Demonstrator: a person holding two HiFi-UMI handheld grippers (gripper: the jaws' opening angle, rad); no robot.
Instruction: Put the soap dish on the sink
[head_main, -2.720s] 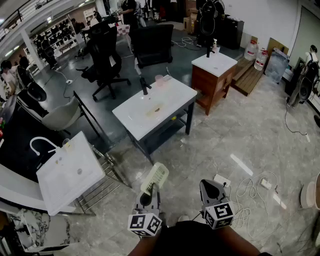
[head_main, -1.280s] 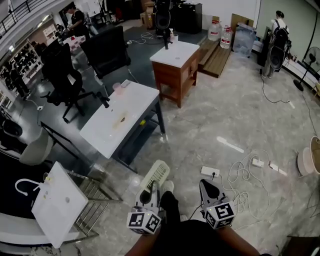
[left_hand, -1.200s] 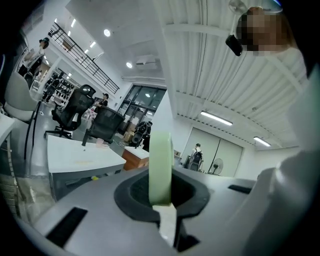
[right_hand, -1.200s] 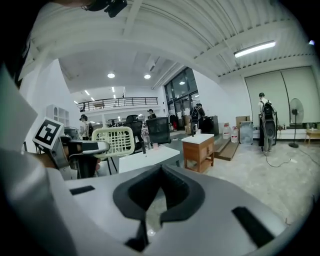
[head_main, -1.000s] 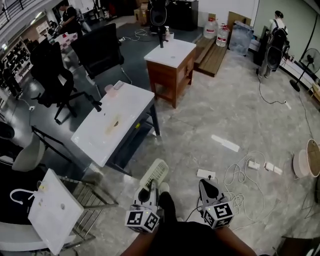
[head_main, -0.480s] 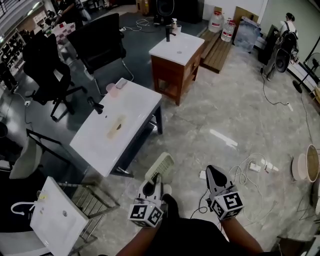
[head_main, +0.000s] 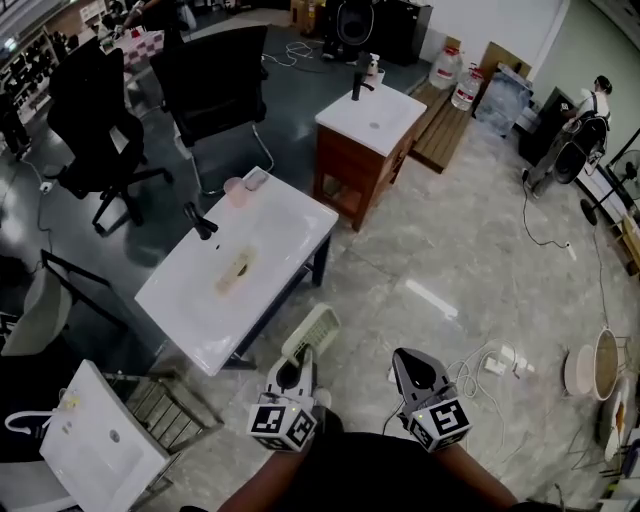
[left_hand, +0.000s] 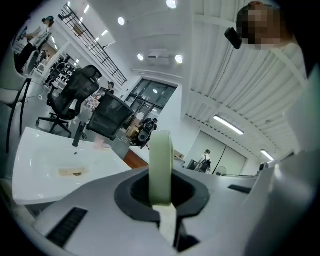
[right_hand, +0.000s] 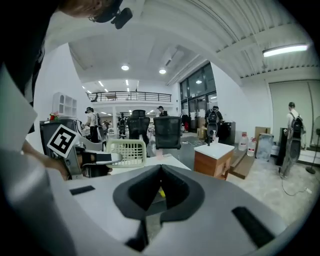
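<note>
Ok, head view first. The left gripper (head_main: 297, 371) is clamped on the pale green slotted soap dish (head_main: 314, 331), which sticks out past the jaw tips over the tiled floor (head_main: 470, 250). The dish is not on any sink; it sits just off the near-right edge of the long white sink (head_main: 285, 225). That sink has a black faucet (head_main: 200, 221) at its far-left edge and a pink cup (head_main: 235, 191) near its far corner. The right gripper (head_main: 409, 362) is beside the left one with its jaws together and nothing in them. A second sink (head_main: 375, 112) on a wooden cabinet (head_main: 355, 178) stands beyond, and a third sink (head_main: 95, 450) is at the lower left.

Left gripper view: the dish (left_hand: 161, 167) is edge-on and upright, pinched between the pads. The white sink (left_hand: 40, 172) is ahead on the left, with the faucet (left_hand: 77, 135) and cup (left_hand: 99, 144) along its far edge.

Right gripper view: jaws closed, nothing between them. The left gripper's marker cube (right_hand: 62, 141) is at the left and the dish (right_hand: 126, 152) pokes out beside it. The cabinet (right_hand: 214, 161) is ahead on the right.
</note>
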